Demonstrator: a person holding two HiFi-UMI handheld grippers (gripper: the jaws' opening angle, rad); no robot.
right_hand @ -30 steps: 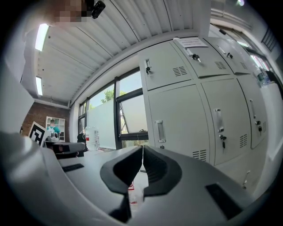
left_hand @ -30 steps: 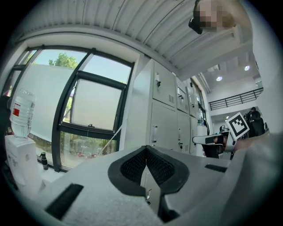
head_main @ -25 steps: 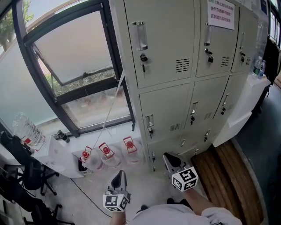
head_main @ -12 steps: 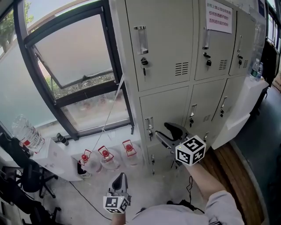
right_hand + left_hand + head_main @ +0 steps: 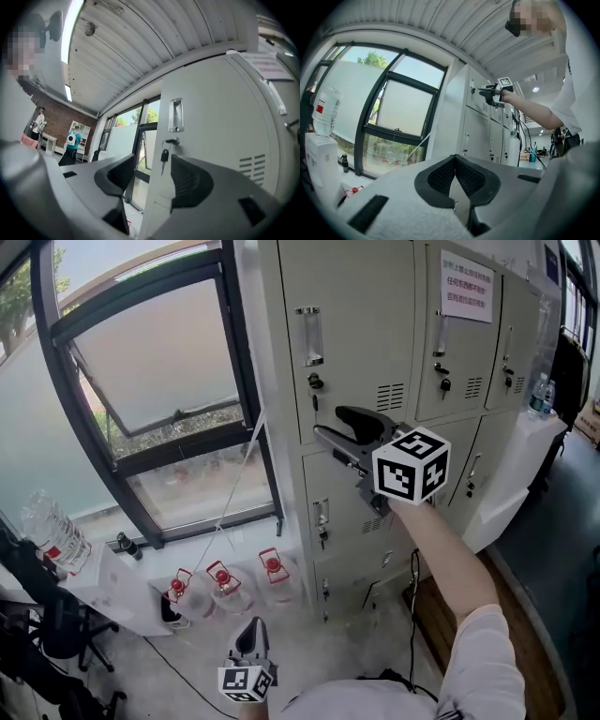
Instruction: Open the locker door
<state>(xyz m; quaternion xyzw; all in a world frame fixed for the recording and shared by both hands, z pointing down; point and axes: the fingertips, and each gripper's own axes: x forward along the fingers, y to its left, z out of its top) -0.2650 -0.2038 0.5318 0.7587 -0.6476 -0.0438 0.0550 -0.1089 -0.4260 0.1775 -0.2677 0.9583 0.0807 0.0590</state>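
Right gripper (image 5: 330, 424) is hovering in the middle of the head view, just in front of the pale grey sheet-metal locker door (image 5: 361, 306) at upper centre. Its jaws have just been opening and are standing wide apart with nothing between them. Left gripper (image 5: 252, 624) is hanging at the bottom centre, jaws pressed together and empty, well apart from the lockers.

The step in hand is probably the reach for the door's latch edge. In the right gripper view the jaws are framing the small dark-headed key (image 5: 164, 156), which is dangling from the lock under the upright clear-and-chrome pull handle (image 5: 176, 115). Doing this well likely means squaring the pads to one of these before closing, then pulling outward along the door's swing without twisting.

The door is sitting shut and flush with its neighbours, with vent slots (image 5: 251, 165) showing at its lower right.
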